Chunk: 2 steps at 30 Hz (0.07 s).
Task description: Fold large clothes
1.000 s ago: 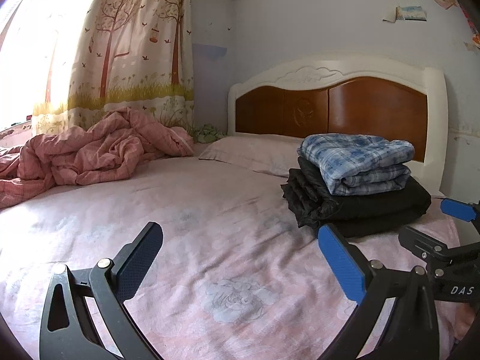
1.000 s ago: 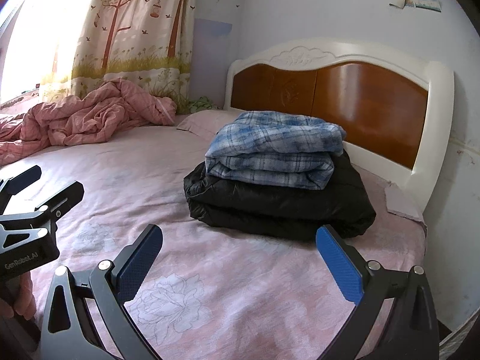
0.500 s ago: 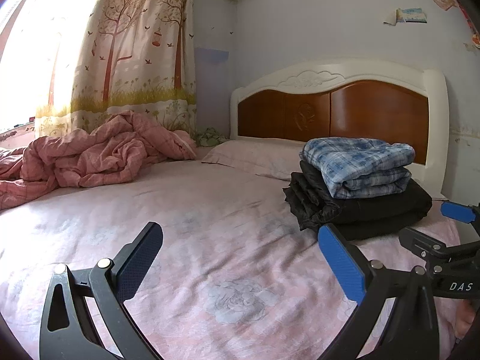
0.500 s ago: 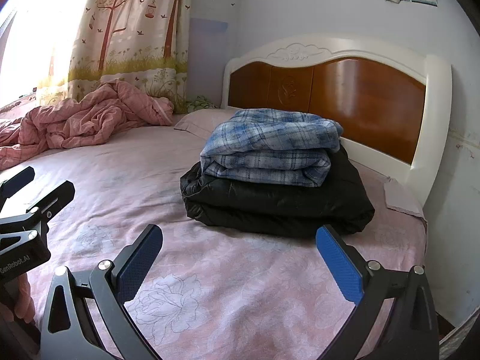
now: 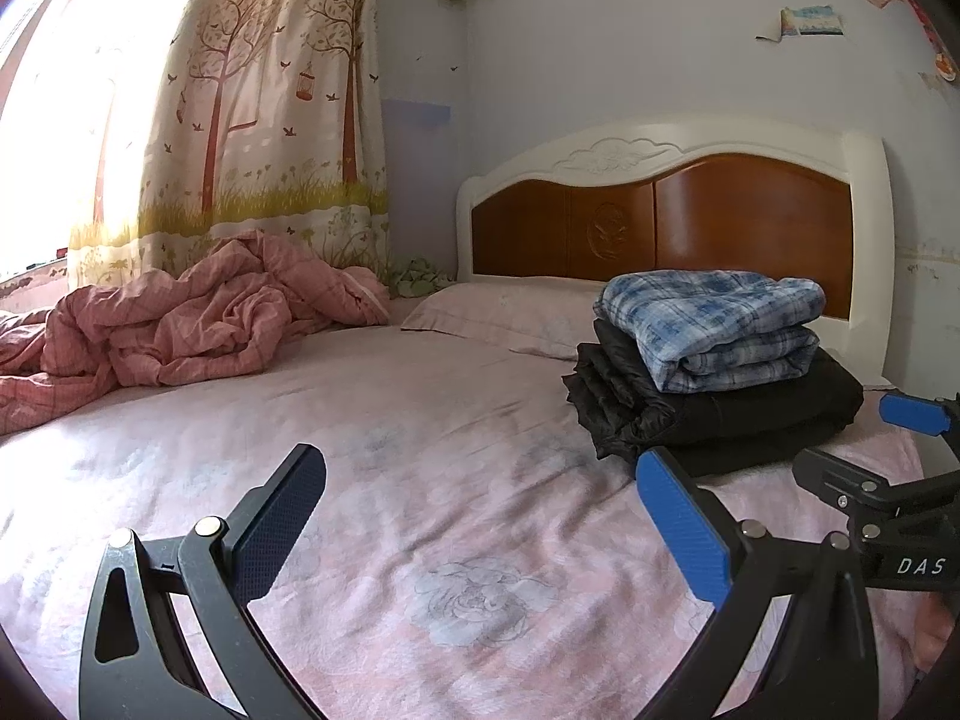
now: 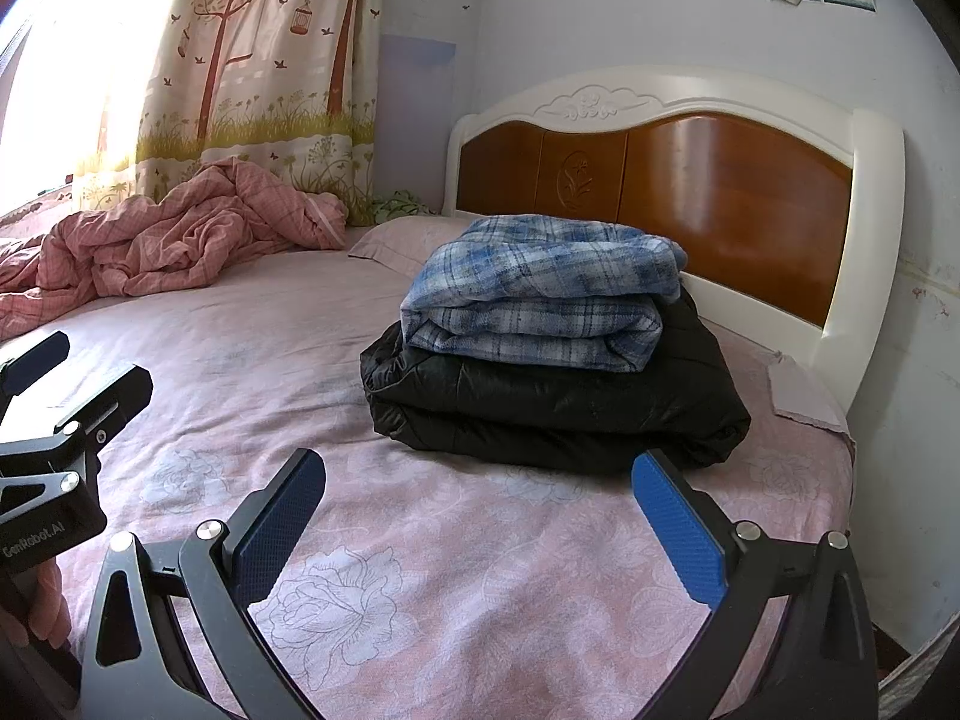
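The pink bed sheet lies bare under me, and near the headboard the black padded jacket sits folded flat with the blue plaid shirt folded and stacked squarely on top. Over the last second that pile has not stirred; only my view has edged slightly, so I judge these two big garments finished, with the rumpled pink quilt by the curtain not yet folded. My left gripper and right gripper both hover over the sheet with fingers spread wide and nothing held.
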### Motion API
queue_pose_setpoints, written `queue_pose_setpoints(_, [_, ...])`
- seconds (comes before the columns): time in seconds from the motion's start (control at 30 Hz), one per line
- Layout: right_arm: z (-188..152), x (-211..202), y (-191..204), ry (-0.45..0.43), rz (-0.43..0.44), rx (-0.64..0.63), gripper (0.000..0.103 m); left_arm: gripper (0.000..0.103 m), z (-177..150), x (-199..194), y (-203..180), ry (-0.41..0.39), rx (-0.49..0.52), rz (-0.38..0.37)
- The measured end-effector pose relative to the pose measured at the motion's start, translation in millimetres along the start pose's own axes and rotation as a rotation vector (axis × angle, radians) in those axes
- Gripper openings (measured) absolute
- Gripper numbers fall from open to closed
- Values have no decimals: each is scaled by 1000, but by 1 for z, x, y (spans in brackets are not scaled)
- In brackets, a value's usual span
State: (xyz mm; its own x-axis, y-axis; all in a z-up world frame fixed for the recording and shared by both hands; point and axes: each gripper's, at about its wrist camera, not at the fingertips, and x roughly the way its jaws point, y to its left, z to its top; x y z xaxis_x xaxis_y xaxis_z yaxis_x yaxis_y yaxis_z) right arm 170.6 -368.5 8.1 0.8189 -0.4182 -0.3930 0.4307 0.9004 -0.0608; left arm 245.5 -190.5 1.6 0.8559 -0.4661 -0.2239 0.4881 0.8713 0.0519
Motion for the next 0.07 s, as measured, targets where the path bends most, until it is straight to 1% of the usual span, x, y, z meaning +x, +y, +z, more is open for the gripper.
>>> queue_pose_setpoints(0.07, [0,1,0,1,2,-1,103,103,0,1,0,5,1,-2])
